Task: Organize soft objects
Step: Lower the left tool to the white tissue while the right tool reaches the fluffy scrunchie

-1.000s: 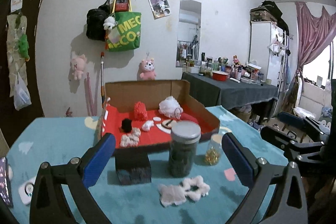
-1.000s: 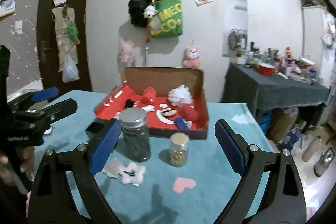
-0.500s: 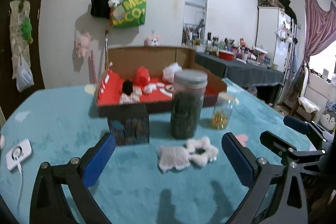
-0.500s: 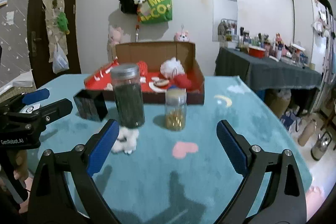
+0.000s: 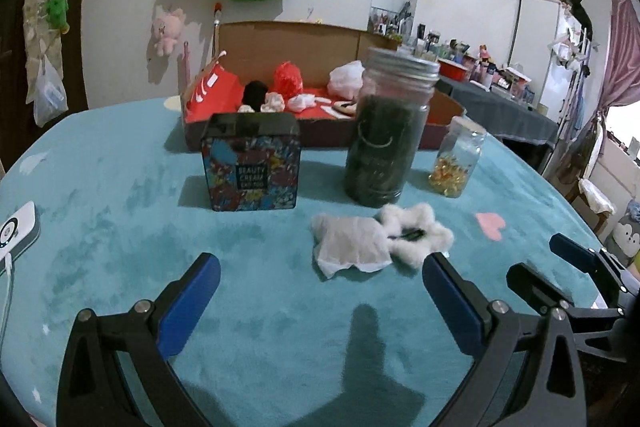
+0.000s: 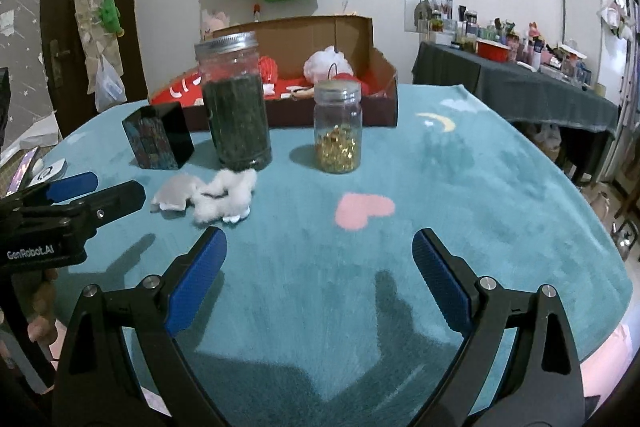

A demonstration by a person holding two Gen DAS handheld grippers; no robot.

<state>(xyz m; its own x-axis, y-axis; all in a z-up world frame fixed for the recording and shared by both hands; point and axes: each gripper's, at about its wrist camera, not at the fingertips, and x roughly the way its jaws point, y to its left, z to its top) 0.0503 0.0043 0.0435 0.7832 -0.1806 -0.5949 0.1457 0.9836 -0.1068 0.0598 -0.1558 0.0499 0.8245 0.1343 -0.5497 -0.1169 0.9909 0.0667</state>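
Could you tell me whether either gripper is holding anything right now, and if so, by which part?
Nothing is held. The left gripper and right gripper are both open above the table, short of the white fluffy pieces.

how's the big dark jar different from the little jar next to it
The big jar is clearly taller and wider than the little jar. The big jar is packed most of the way up with dark green material, while the little jar holds gold pieces only in its lower part. The big jar stands right behind the white fluffy pieces; the little jar stands apart from them. Both are clear, upright, lidded, on the teal cloth.
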